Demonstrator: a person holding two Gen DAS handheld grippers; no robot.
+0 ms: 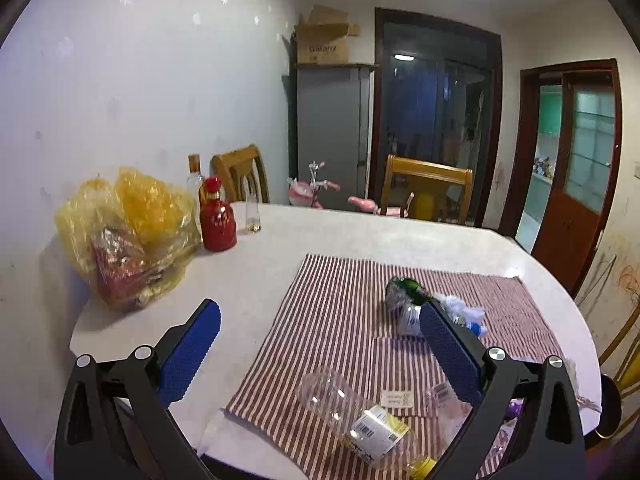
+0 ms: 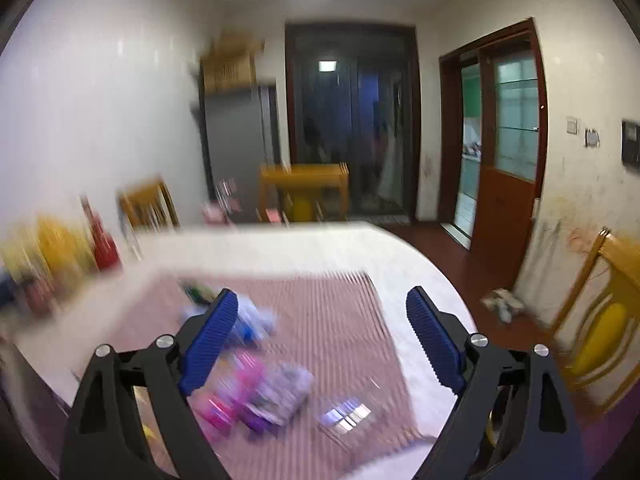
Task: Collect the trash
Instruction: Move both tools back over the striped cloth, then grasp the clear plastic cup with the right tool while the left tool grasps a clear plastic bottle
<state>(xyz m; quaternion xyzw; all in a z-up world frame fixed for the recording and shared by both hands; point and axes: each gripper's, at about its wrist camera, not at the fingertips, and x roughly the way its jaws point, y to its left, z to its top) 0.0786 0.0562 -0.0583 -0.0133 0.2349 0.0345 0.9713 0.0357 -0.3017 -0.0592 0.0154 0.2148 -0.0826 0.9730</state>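
Evidently both grippers hovered over table (image 1: 256, 280), jaws spread wide, nothing held. Left gripper (image 1: 320, 348): clear bottle (image 1: 352, 416) lay just below, between its jaws; crushed bottles (image 1: 424, 304) beyond right finger. Right gripper (image 2: 322, 336): pink wrappers (image 2: 248, 392) below. Advice: lower squarely, straddle bottle mid-body, clamp gently.
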